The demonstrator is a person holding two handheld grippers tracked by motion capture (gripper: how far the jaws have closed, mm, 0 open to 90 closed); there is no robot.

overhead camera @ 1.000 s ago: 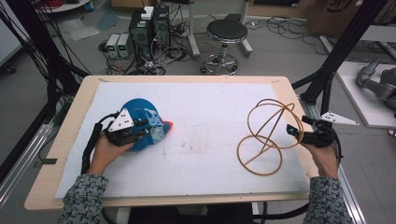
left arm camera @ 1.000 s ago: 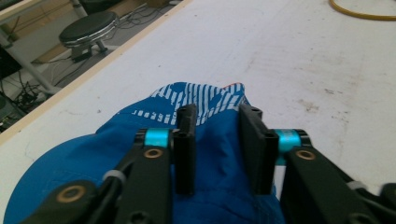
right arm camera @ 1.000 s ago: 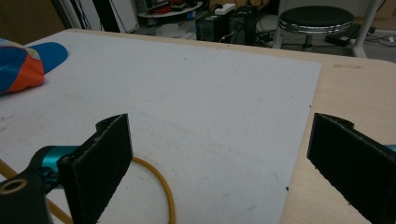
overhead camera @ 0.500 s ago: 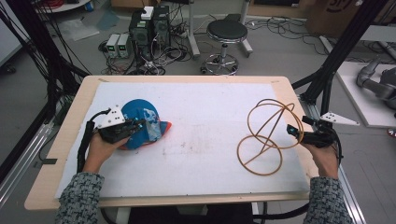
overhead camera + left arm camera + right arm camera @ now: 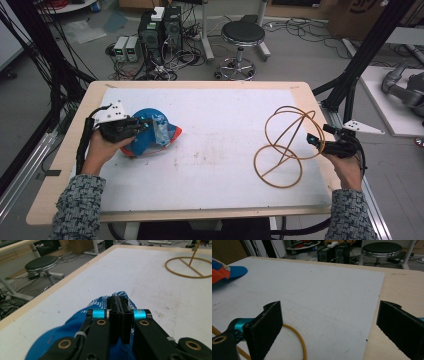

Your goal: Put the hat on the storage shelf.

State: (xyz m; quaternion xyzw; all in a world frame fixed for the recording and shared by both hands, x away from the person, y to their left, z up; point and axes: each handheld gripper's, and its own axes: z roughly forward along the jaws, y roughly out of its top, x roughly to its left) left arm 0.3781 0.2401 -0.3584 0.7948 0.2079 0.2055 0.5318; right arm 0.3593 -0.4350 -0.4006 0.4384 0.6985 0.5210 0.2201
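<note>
High view shows the person's left tool (image 5: 142, 125) on a blue cap (image 5: 150, 137) that lies near the left end of the desk (image 5: 210, 172), on its white mat. The cap has an orange brim edge and a pale patterned patch of cloth at its crown. In the left gripper view the two black jaws stand pressed together with a fold of the blue, white-patterned fabric pinched between them, so the left tool (image 5: 117, 306) has just closed and now has hold of the cap (image 5: 75, 327). The crown looks bunched up under the grip, though I cannot tell whether any part of the cap has left the desk.

At the right end of the desk stands a yellow wire stand (image 5: 285, 145): a flat ring on the mat with loops rising from it. The right tool (image 5: 316, 142) hovers just beside its upper loops. In the right gripper view its jaws stand wide apart with nothing between them; a curve of the yellow ring (image 5: 298, 340) lies on the mat below, apart from the pads.

As I judge it, the work is at an early stage. The grasp on the cap is made, and that is all that is done. The cap is well apart from the stand, so carrying it across the desk and setting it over the wire loops are left to do. The right tool, open beside the stand, seems placed to steady it, but it has no grip yet.
</note>
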